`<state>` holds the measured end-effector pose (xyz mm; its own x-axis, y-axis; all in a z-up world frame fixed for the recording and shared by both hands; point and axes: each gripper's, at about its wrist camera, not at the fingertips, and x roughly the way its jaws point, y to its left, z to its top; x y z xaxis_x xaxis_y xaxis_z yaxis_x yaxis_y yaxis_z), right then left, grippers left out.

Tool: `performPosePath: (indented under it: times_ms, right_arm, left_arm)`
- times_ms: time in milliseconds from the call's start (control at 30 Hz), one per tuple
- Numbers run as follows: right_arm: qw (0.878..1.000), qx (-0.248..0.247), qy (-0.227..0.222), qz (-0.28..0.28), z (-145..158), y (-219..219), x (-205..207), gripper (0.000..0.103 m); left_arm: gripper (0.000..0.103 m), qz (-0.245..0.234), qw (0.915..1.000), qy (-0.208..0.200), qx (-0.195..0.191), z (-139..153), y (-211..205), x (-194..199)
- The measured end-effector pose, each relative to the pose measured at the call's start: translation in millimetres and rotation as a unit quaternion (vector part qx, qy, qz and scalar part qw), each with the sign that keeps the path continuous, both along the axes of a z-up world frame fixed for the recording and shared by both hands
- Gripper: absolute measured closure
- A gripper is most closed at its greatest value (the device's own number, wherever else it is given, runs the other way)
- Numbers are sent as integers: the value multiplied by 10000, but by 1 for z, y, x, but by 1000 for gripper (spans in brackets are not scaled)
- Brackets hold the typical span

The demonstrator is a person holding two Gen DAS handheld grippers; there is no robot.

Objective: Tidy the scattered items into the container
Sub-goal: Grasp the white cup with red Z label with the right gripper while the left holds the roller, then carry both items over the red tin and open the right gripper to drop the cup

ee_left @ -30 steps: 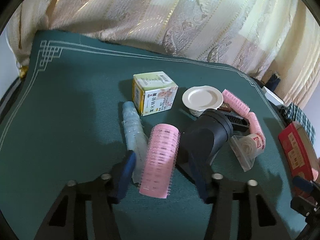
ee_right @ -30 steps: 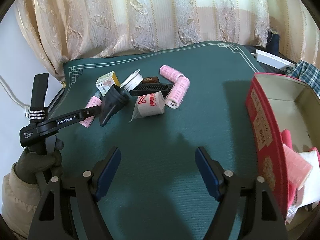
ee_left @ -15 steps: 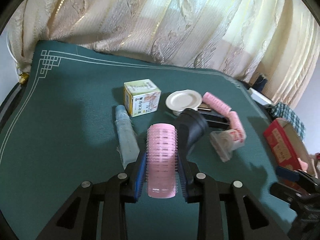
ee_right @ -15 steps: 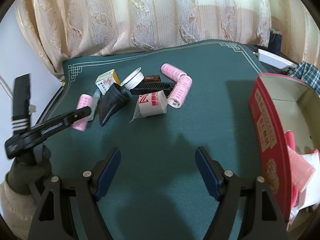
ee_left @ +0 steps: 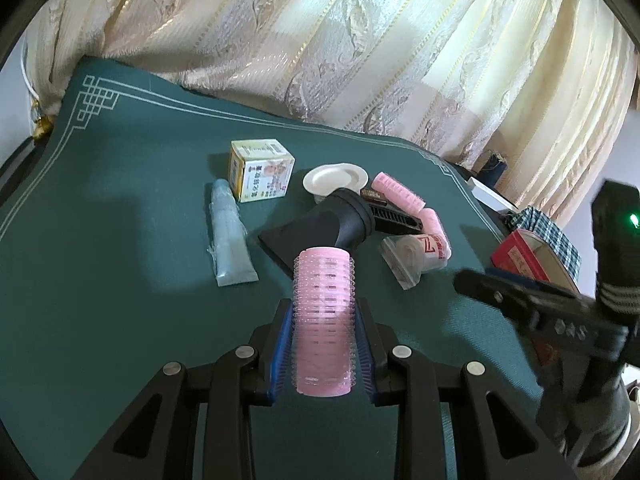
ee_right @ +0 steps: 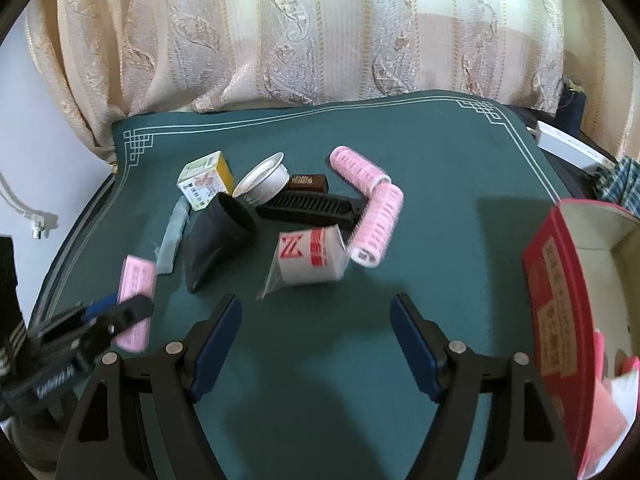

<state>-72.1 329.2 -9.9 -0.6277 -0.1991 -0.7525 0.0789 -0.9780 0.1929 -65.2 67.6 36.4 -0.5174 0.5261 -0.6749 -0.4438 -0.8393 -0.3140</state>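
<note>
My left gripper [ee_left: 324,344] is shut on a pink hair roller [ee_left: 323,316], held just above the green table mat [ee_left: 100,260]; the same roller [ee_right: 136,300] shows blurred at the left of the right wrist view. My right gripper [ee_right: 316,340] stands open over bare mat, nothing between its blue pads. Ahead of it lie a white packet with red print [ee_right: 308,260], two more pink rollers [ee_right: 374,208], a black comb [ee_right: 308,206], a black nozzle [ee_right: 216,236], a white lid [ee_right: 262,178] and a yellow box [ee_right: 204,180]. The red box container [ee_right: 560,320] stands at the right, holding pink and white items.
A clear blue tube [ee_left: 230,236] lies left of the nozzle. Patterned curtains [ee_right: 320,28] hang behind the table. A checked cloth [ee_left: 548,228] and a white box [ee_right: 568,148] sit past the table's right edge. A plug and cable [ee_right: 36,224] hang at the left.
My left gripper closed on the pink roller and lifted it off the mat, pulling back toward me. My right gripper moved left toward the pile, staying open.
</note>
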Motion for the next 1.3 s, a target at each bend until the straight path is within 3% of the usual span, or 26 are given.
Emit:
performPosePath:
  times_ms: [467, 533, 567, 700, 1300]
  right_arm:
    - [9992, 345, -138, -118, -26, -16, -49, 24]
    - [9991, 349, -195, -114, -29, -16, -49, 35]
    - [9993, 304, -225, -80, -30, -15, -49, 47]
    - [9995, 248, -206, -67, -27, -15, -43, 53]
    - [9999, -110, 67, -107, -1, -4, 28, 53]
  left_arm:
    - [72, -12, 10000, -75, 57, -6, -3, 1]
    - [72, 2, 9999, -87, 60, -7, -3, 0]
    - [72, 9, 9999, -89, 62, -7, -3, 0]
    - [72, 4, 10000, -75, 46, -7, -2, 1]
    - [72, -80, 10000, 27, 33, -4, 4, 9]
